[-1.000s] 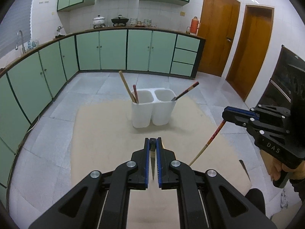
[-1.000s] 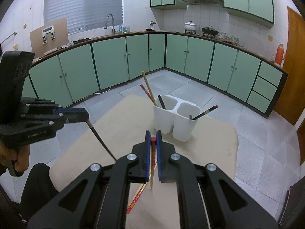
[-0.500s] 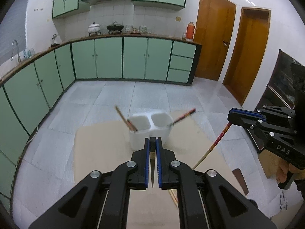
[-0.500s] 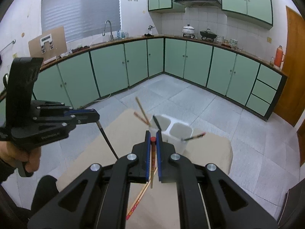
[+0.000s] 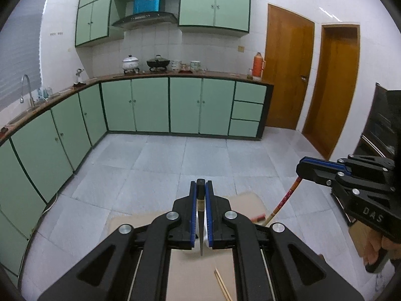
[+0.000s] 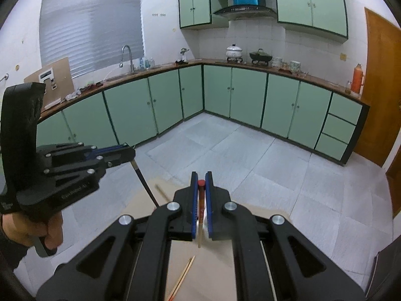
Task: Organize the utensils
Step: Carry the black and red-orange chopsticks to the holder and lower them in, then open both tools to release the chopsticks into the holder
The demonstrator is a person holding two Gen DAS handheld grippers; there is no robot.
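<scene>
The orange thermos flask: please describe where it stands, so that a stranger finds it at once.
Follow the long brown counter above the green cabinets toward the wooden doors. At its end nearest the door stands the orange thermos flask. It is tall, narrow and bright orange, unlike the low pots and bowls along the counter.

It was a home kitchen. Pale green cabinets [image 5: 150,105] ran under an L-shaped worktop [image 6: 250,64], with more on the wall beside a range hood [image 5: 144,18]. A sink tap [image 6: 126,55] stood below a blinded window [image 6: 92,25]; pots [image 5: 158,62] and a red thermos [image 5: 258,66] sat along the worktop, and the floor [image 5: 163,160] was tiled.
</scene>
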